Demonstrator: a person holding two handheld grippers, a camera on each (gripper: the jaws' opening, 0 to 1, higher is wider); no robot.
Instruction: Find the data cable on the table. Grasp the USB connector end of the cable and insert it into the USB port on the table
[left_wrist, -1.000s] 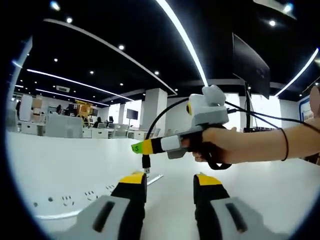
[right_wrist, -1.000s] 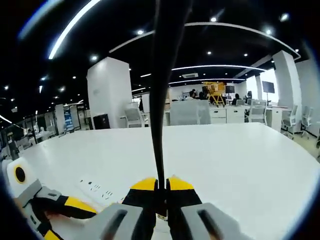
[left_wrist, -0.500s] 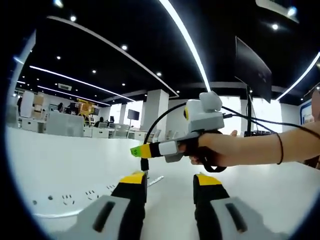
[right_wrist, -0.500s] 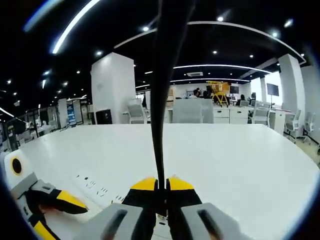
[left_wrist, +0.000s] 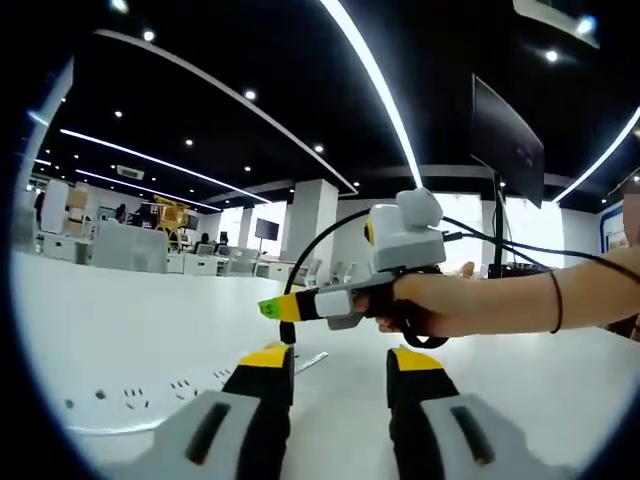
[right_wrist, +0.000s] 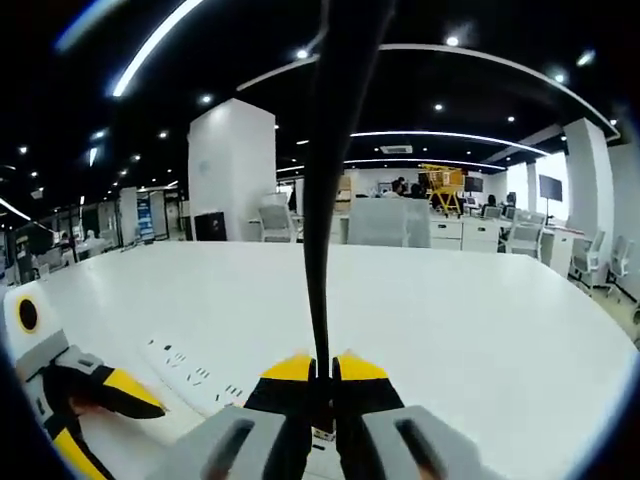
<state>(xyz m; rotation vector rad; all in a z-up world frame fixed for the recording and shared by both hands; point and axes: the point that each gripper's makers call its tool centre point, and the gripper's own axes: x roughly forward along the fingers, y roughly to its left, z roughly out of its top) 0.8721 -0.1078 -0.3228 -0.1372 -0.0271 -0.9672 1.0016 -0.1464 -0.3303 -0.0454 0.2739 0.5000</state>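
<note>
Over the table (left_wrist: 120, 320), the right gripper (left_wrist: 270, 308) hangs in the air, held by a hand (left_wrist: 440, 305), its jaws clamped tight on the black cable (left_wrist: 320, 240). The connector (left_wrist: 288, 333) dangles just under those jaws, pointing down and clear of the tabletop. From the grip, the rest of the cable arcs up and back over the gripper.

The left gripper (left_wrist: 340, 358) sits low, jaws spread wide, nothing between them.

As for handling, the cable looks light and limp, so it will bend rather than push. The plug is the only stiff part. The place to hold is its moulded body just behind the metal tip, so it can't swivel on the way in. Whether the jaws sit on that body or on the cord just above it, I cannot tell.

A socket strip (right_wrist: 190, 372) lies flat on the table, with a row of dark openings. Which one is the USB port is too small to make out.

What's in the way? In the right gripper view, the cable runs straight up the middle and hides the line ahead. The left gripper sits at lower left there, near the strip's near end, so it could crowd the approach. Far behind are desks and chairs (right_wrist: 390, 225), and a dark monitor (left_wrist: 505, 135) hangs overhead.
</note>
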